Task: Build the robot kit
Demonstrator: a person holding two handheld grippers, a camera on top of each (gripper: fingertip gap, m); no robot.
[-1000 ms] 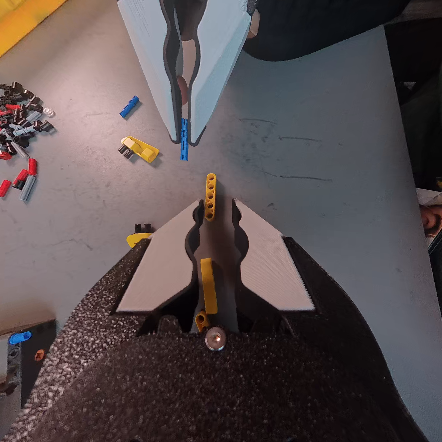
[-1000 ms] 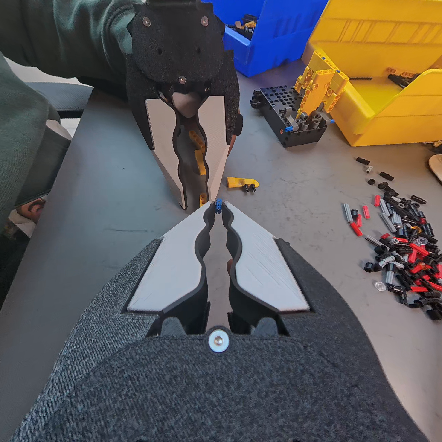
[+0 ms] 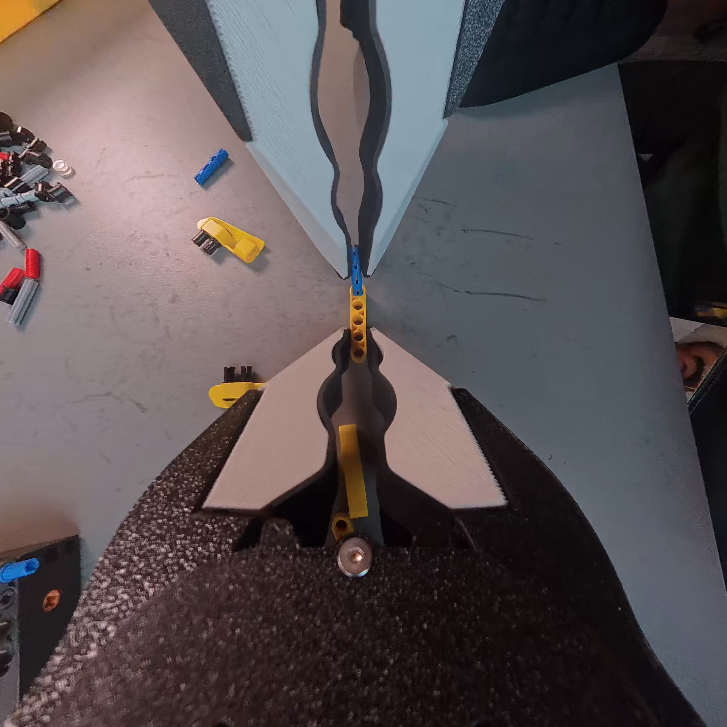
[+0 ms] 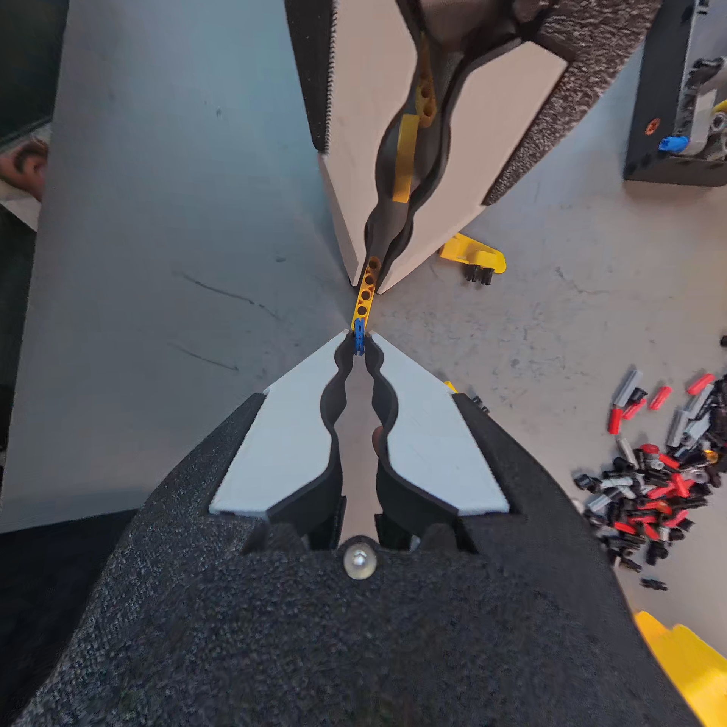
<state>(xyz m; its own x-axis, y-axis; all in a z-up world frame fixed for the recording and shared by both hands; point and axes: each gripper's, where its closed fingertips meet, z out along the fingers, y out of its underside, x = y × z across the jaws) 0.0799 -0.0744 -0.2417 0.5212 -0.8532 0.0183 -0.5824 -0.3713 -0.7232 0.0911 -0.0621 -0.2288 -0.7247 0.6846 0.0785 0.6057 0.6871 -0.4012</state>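
Two hand-held tongs meet tip to tip over a grey table [image 3: 531,393]: the left gripper [image 3: 357,338] is clenched on a yellow beam with holes [image 3: 358,322], while the right gripper [image 4: 357,334], facing it, is clenched on a small blue pin [image 4: 358,339] whose tip touches the beam's end hole. Judging by this, the pin is being seated; pressing it home would call for straight alignment. Left of the beam lie a yellow piece [image 3: 230,240] and loose small parts [image 3: 23,196]. No writing is readable
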